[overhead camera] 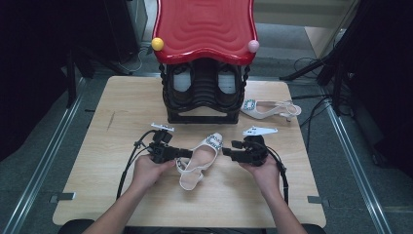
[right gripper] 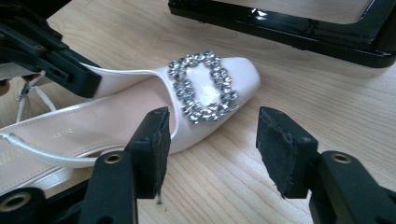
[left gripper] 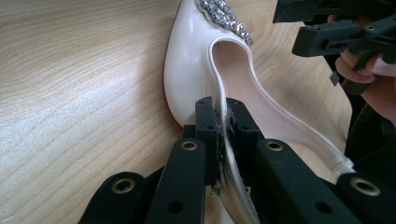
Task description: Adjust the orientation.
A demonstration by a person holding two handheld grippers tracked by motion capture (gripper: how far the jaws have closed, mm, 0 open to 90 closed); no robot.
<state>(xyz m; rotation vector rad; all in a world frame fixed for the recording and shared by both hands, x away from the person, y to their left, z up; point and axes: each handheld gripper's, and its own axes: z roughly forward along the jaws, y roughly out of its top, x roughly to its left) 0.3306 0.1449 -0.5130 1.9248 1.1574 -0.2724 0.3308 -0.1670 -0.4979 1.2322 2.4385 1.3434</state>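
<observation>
While the left gripper (left gripper: 223,122) clamped the white shoe's (overhead camera: 200,160) side edge on the bench (overhead camera: 122,112), the right gripper (right gripper: 211,140) stood open beside its jeweled toe.

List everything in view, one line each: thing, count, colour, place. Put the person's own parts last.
Slingback shoe with rhinestone buckle: 1, cream, table centre, its side wall pinched by the left gripper.
Second slingback shoe: 1, cream, on the table right of the rack.
Shoe rack: 1, black frame, back middle of the table, shoes on its shelves.
Rack top: 1, red, wavy.
Knobs: 2, yellow and pink, front corners of the red top.
Table: 1, light wood.
Left gripper: 1, black, shut on the shoe's side wall.
Right gripper: 1, black, jaws open by the shoe's toe.
Hands: 2, left, right.
</observation>
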